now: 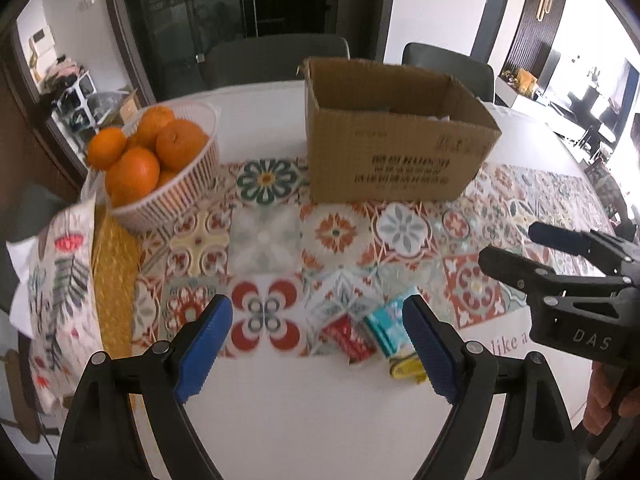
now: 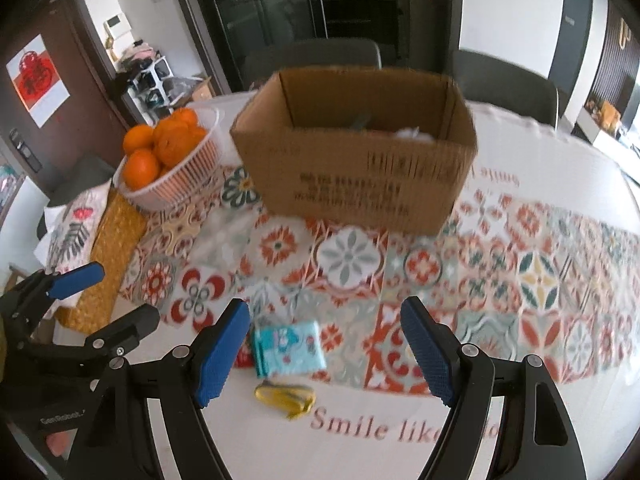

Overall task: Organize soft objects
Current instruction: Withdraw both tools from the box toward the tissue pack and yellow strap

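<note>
A teal tissue pack [image 1: 386, 326] [image 2: 289, 347], a red pack [image 1: 351, 339] [image 2: 243, 359] and a small yellow packet [image 1: 406, 370] [image 2: 286, 396] lie together near the table's front edge. An open cardboard box [image 1: 394, 140] [image 2: 360, 160] stands behind them with something white inside. My left gripper [image 1: 318, 354] is open and empty, just above and left of the packs. My right gripper [image 2: 326, 354] is open and empty, right of the packs; it also shows in the left wrist view [image 1: 508, 248]. The left gripper shows in the right wrist view [image 2: 116, 300].
A white basket of oranges [image 1: 160, 168] [image 2: 172, 160] stands at the back left. A floral tissue cover [image 1: 60, 292] [image 2: 76, 224] on a yellow woven mat [image 1: 114, 280] lies at the left. A patterned runner [image 1: 400, 240] covers the white table [image 2: 360, 440]. Two chairs [image 1: 280, 60] stand behind.
</note>
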Action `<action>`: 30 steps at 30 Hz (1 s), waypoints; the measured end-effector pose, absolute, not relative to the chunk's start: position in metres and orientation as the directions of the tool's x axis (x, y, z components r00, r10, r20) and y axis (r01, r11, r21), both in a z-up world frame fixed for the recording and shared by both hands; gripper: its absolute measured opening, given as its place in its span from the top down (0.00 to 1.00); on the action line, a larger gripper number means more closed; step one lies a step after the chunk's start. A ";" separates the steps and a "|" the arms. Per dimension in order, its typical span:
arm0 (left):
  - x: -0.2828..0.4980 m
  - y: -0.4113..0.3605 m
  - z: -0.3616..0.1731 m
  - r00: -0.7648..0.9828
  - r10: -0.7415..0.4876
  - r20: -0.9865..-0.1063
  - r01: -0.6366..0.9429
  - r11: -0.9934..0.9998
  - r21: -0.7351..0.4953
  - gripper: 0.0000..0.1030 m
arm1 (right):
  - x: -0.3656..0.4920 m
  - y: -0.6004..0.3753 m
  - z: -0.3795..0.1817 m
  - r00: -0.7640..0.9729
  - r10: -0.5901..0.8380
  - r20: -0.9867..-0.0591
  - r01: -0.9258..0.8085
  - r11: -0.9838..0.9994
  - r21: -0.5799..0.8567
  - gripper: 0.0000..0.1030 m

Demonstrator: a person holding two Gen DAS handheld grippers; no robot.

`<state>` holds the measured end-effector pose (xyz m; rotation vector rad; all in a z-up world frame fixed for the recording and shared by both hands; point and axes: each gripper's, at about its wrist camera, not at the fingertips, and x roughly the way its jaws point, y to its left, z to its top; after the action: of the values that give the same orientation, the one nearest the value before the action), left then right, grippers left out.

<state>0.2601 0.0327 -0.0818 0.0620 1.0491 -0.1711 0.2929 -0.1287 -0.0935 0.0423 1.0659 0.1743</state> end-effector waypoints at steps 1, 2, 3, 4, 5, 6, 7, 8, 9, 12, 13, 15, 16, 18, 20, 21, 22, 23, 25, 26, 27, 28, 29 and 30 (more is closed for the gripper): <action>0.256 0.034 -0.084 0.482 -0.112 -0.869 0.167 0.985 -0.034 0.15 | 0.290 -0.127 -0.097 0.462 0.165 -0.871 -0.118 0.985 0.124 0.23; 0.253 0.035 -0.087 0.476 -0.111 -0.872 0.167 0.985 -0.035 0.15 | 0.286 -0.126 -0.099 0.455 0.166 -0.875 -0.115 0.985 0.127 0.23; 0.250 0.036 -0.089 0.468 -0.109 -0.877 0.166 0.986 -0.035 0.15 | 0.283 -0.125 -0.102 0.448 0.165 -0.879 -0.111 0.985 0.129 0.23; 0.247 0.037 -0.092 0.460 -0.107 -0.881 0.161 0.986 -0.035 0.15 | 0.279 -0.123 -0.107 0.434 0.167 -0.885 -0.113 0.985 0.131 0.23; 0.245 0.038 -0.094 0.455 -0.103 -0.884 0.157 0.987 -0.035 0.15 | 0.276 -0.121 -0.110 0.424 0.167 -0.890 -0.116 0.985 0.129 0.23; 0.242 0.039 -0.097 0.452 -0.097 -0.887 0.154 0.988 -0.029 0.15 | 0.273 -0.120 -0.113 0.414 0.165 -0.895 -0.116 0.985 0.128 0.23; 0.240 0.040 -0.098 0.450 -0.089 -0.888 0.151 0.988 -0.023 0.15 | 0.270 -0.117 -0.119 0.398 0.165 -0.902 -0.121 0.985 0.126 0.23; 0.238 0.042 -0.102 0.443 -0.085 -0.893 0.143 0.989 -0.024 0.15 | 0.268 -0.116 -0.122 0.389 0.163 -0.907 -0.124 0.984 0.124 0.23; 0.236 0.043 -0.104 0.435 -0.089 -0.896 0.141 0.990 -0.030 0.15 | 0.266 -0.115 -0.127 0.373 0.160 -0.914 -0.123 0.985 0.123 0.23; 0.234 0.046 -0.112 0.420 -0.070 -0.905 0.124 0.992 -0.019 0.15 | 0.259 -0.110 -0.144 0.323 0.172 -0.931 -0.124 0.983 0.138 0.23; 0.234 0.047 -0.116 0.414 -0.065 -0.908 0.118 0.993 -0.017 0.15 | 0.257 -0.109 -0.147 0.316 0.168 -0.934 -0.122 0.983 0.136 0.23; 0.234 0.049 -0.121 0.401 -0.079 -0.913 0.112 0.993 -0.036 0.15 | 0.253 -0.106 -0.156 0.290 0.174 -0.941 -0.126 0.982 0.143 0.23; 0.235 0.051 -0.125 0.397 -0.074 -0.915 0.104 0.994 -0.035 0.15 | 0.251 -0.105 -0.161 0.277 0.177 -0.944 -0.117 0.982 0.150 0.23; 0.237 0.051 -0.131 0.392 -0.074 -0.917 0.097 0.995 -0.038 0.15 | 0.248 -0.102 -0.169 0.258 0.192 -0.947 -0.115 0.979 0.168 0.23; 0.239 0.052 -0.137 0.376 -0.090 -0.922 0.091 0.994 -0.060 0.15 | 0.245 -0.100 -0.175 0.250 0.206 -0.946 -0.109 0.977 0.184 0.23; 0.241 0.052 -0.140 0.371 -0.100 -0.923 0.089 0.993 -0.071 0.15 | 0.245 -0.099 -0.178 0.248 0.210 -0.946 -0.108 0.976 0.189 0.23; 0.243 0.052 -0.143 0.364 -0.107 -0.925 0.084 0.993 -0.082 0.16 | 0.244 -0.098 -0.181 0.247 0.207 -0.947 -0.103 0.977 0.187 0.23; 0.245 0.051 -0.147 0.355 -0.109 -0.928 0.078 0.993 -0.087 0.16 | 0.244 -0.098 -0.184 0.245 0.209 -0.947 -0.096 0.977 0.190 0.23; 0.251 0.050 -0.156 0.334 -0.119 -0.935 0.070 0.992 -0.102 0.18 | 0.243 -0.097 -0.192 0.245 0.217 -0.945 -0.077 0.976 0.204 0.23; 0.254 0.048 -0.162 0.314 -0.121 -0.942 0.068 0.992 -0.105 0.19 | 0.242 -0.096 -0.195 0.245 0.221 -0.944 -0.071 0.975 0.210 0.23; 0.256 0.047 -0.166 0.305 -0.122 -0.944 0.068 0.992 -0.107 0.21 | 0.242 -0.096 -0.198 0.248 0.225 -0.942 -0.066 0.974 0.216 0.23; 0.260 0.046 -0.171 0.295 -0.124 -0.947 0.068 0.992 -0.109 0.22 | 0.243 -0.096 -0.201 0.245 0.220 -0.944 -0.056 0.975 0.213 0.23; 0.263 0.045 -0.176 0.280 -0.120 -0.952 0.065 0.992 -0.105 0.23 | 0.243 -0.095 -0.204 0.242 0.223 -0.944 -0.051 0.975 0.217 0.23; 0.265 0.044 -0.180 0.269 -0.121 -0.955 0.064 0.992 -0.107 0.23 | 0.244 -0.095 -0.206 0.241 0.232 -0.942 -0.047 0.973 0.227 0.23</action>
<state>0.2653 0.0444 -0.1799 -0.0502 1.2923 -0.1247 0.2439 -0.0949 -0.2059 0.1635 1.3150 0.1923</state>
